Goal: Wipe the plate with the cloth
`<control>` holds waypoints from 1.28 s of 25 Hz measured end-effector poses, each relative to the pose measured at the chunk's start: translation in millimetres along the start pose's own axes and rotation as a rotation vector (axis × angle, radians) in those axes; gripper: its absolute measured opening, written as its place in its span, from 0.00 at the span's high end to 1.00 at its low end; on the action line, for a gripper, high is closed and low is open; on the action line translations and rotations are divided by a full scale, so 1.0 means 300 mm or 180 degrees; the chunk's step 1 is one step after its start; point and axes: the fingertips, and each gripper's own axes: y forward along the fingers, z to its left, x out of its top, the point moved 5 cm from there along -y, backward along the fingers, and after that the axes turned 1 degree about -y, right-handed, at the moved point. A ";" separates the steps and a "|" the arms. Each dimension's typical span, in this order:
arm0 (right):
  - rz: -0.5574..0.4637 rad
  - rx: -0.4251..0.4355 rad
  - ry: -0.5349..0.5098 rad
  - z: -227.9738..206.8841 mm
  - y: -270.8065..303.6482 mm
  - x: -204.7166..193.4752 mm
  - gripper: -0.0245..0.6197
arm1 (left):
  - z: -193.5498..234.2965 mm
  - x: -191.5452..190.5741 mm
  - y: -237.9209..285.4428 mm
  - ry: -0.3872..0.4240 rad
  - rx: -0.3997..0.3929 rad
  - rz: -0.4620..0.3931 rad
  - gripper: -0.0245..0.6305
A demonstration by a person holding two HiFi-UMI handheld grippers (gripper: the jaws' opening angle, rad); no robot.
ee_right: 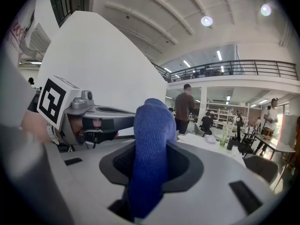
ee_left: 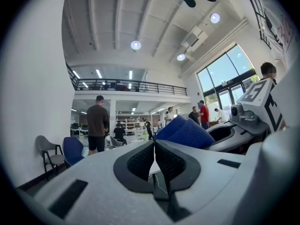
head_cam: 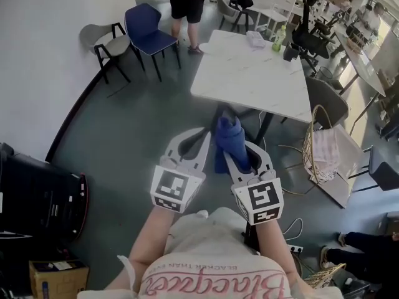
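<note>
Grey floor fills most of the head view, in a big bright hall with a white wall on the left. Closest to the camera is the person's pale shirt [head_cam: 209, 276] with pink writing, and both arms reach forward from it.

The left gripper [head_cam: 201, 136] is held out over the floor. Its fingers [ee_left: 140, 161] are pressed together, with nothing between them. Just beside it is the right gripper [head_cam: 242, 154]. Its fingers [ee_right: 185, 165] pinch a blue cloth [head_cam: 230, 139]. The cloth stands up between them, and its folded end pokes out past the tips. The two grippers lie side by side and close together, but they do not touch. Both are up in the air, on the near side of the white worktop [head_cam: 249, 80].

On the left, near the person, a black case [head_cam: 37, 198] and a cardboard box [head_cam: 57, 279] sit on the floor. On the right, a wicker basket [head_cam: 312, 145] stands beside the worktop.

At the far end of the worktop stands a green bottle [head_cam: 278, 39]. Past its left side, a blue chair [head_cam: 148, 33] and a grey chair [head_cam: 109, 42] stand by the wall. A person in dark shorts [head_cam: 186, 5] stands behind the blue chair. More tables and people are farther back in the hall.
</note>
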 end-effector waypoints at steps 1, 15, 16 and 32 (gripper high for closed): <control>0.0013 0.0004 0.0009 0.003 0.011 -0.002 0.77 | 0.011 -0.004 0.005 -0.0011 -0.0005 0.0003 0.96; 0.0066 -0.0016 0.0030 -0.095 0.177 -0.009 0.77 | 0.125 -0.060 0.153 -0.0085 -0.0030 0.0040 0.96; 0.0065 -0.0012 0.0023 -0.109 0.197 -0.008 0.77 | 0.137 -0.062 0.172 -0.0083 -0.0027 0.0044 0.96; 0.0023 0.0100 -0.0011 -0.434 0.553 0.039 0.77 | 0.367 -0.068 0.565 -0.0095 0.0104 0.0126 0.96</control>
